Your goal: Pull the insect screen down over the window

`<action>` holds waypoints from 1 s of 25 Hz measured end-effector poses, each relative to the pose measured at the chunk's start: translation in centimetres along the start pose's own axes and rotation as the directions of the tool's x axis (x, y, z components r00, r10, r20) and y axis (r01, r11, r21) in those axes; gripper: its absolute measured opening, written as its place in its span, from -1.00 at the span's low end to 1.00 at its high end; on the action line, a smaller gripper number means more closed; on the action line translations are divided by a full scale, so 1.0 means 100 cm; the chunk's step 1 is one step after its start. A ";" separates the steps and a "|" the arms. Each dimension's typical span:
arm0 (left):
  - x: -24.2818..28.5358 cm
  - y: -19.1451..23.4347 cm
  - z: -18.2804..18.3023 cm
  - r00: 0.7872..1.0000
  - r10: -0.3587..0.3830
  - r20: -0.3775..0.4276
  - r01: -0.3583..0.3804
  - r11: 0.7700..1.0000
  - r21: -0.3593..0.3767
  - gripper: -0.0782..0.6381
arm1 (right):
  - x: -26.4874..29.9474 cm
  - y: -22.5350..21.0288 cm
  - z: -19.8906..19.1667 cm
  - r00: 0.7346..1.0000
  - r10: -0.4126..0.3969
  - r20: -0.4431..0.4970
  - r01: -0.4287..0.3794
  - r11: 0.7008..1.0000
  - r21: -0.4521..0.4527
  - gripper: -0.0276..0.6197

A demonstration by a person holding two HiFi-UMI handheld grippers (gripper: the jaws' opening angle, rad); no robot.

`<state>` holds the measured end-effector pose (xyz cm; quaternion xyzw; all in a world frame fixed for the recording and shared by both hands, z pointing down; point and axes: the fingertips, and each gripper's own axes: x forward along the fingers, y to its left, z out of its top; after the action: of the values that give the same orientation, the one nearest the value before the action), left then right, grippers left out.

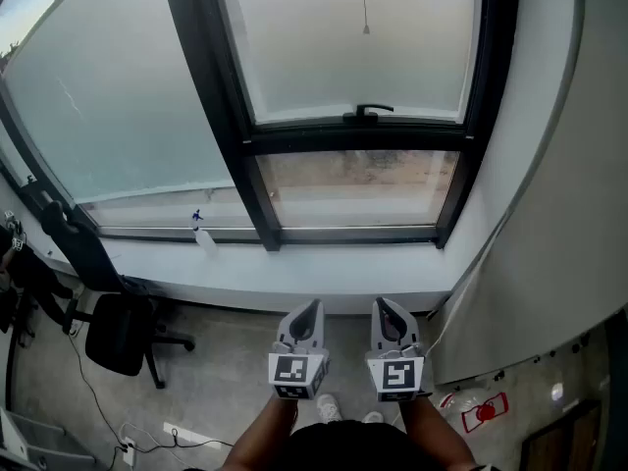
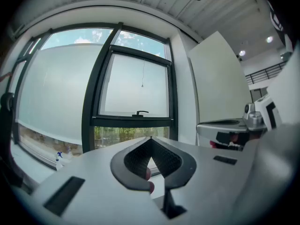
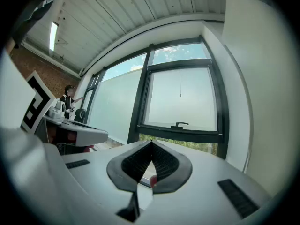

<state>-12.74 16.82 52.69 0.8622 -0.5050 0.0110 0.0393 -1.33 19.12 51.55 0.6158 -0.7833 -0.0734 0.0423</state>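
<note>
The window's upper pane [image 1: 353,42] has a pale screen over it and a thin pull cord [image 1: 365,8] hanging down its middle. A black handle [image 1: 368,112] sits on the dark crossbar; the lower pane [image 1: 358,184] is bare glass. My left gripper [image 1: 307,309] and right gripper [image 1: 382,305] are both shut and empty, held side by side low above the floor, well short of the sill [image 1: 294,263]. In the left gripper view the cord [image 2: 142,76] and handle [image 2: 139,112] lie straight ahead; the right gripper view shows the cord [image 3: 180,86] and handle [image 3: 178,124] too.
A spray bottle [image 1: 203,234] stands on the sill at left. A black office chair [image 1: 123,334] is on the floor at left, with cables near it. A white partition [image 1: 549,224] rises at right. A red-and-white thing [image 1: 483,412] lies on the floor at lower right.
</note>
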 end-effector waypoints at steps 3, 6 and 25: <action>-0.001 0.003 0.001 1.000 0.018 0.006 -0.018 1.000 0.003 -0.78 | -0.002 -0.009 -0.002 0.999 -0.035 -0.003 0.035 0.999 0.033 -0.91; -0.001 0.003 -0.006 1.000 0.003 -0.002 -0.003 1.000 0.011 -0.78 | -0.004 -0.015 -0.011 0.999 -0.049 -0.024 0.049 0.998 0.041 -0.91; 0.013 -0.002 -0.003 1.000 -0.012 0.012 0.012 0.998 0.060 -0.78 | 0.004 -0.029 -0.012 0.999 -0.048 -0.012 0.049 0.998 0.044 -0.91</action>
<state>-11.95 15.79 53.08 0.8660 -0.4995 0.0205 0.0104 1.58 17.97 52.26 0.6358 -0.7694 -0.0537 0.0312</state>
